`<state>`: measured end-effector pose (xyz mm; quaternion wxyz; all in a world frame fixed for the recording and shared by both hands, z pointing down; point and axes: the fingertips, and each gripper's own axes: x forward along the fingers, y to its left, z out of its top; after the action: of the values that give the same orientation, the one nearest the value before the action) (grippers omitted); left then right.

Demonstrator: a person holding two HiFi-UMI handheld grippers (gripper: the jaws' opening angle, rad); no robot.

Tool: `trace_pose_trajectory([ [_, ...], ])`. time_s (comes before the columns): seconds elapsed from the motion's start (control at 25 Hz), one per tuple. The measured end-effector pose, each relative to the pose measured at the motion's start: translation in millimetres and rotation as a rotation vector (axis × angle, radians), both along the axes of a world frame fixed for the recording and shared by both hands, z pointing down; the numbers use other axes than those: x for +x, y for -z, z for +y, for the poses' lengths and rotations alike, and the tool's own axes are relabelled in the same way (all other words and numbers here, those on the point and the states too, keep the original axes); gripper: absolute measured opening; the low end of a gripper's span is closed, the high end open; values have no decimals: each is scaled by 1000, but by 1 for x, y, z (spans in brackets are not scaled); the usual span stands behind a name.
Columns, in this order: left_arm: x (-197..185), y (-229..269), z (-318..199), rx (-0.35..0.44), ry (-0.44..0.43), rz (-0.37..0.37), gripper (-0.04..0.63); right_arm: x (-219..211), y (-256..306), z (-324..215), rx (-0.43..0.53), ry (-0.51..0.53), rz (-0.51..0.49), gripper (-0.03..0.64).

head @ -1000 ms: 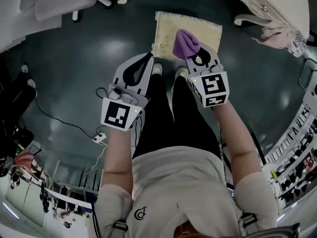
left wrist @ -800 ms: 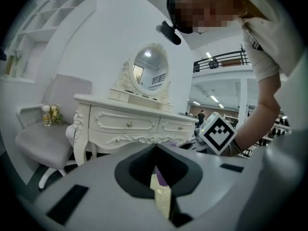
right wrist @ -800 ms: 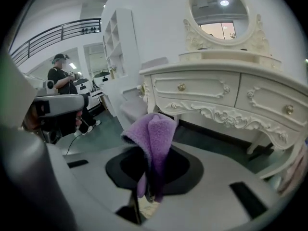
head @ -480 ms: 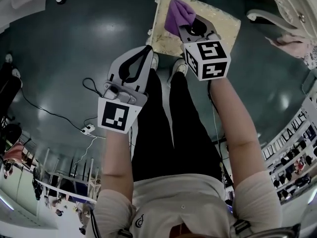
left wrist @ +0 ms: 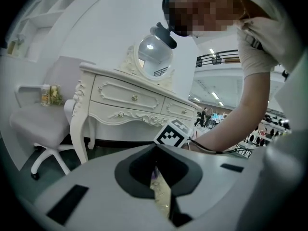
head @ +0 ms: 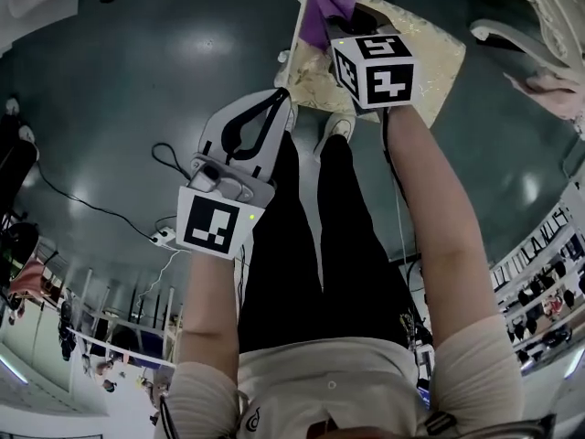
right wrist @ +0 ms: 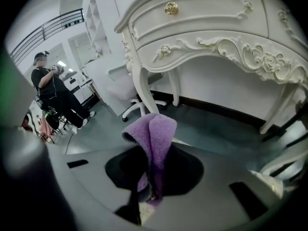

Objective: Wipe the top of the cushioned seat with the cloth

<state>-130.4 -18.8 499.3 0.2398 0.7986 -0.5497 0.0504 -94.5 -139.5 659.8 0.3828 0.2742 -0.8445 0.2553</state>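
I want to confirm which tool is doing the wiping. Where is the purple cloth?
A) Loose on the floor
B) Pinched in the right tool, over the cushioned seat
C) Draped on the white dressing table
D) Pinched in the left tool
B: the right gripper view shows the purple cloth clamped between the right tool's jaws, and the head view places it over the cushioned seat; the left tool is shut on nothing.

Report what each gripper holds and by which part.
Right gripper pinches the purple cloth by a bunched fold, its end poking beyond the jaws. Left gripper is shut on nothing.
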Motion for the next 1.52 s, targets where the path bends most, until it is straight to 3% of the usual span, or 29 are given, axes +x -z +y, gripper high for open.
trace_pose_trajectory([
  [0.2,-1,18,-14,47,-6,10,13,7,-11,-9,-55,7,59,80],
  [0.68,30,18,-30,24,-51,-2,13,47,-11,-14,-75,-4,121,86],
  [1.52,125,5,-57,-10,-106,-49,14,180,-15,-38,-73,-90,190,91],
])
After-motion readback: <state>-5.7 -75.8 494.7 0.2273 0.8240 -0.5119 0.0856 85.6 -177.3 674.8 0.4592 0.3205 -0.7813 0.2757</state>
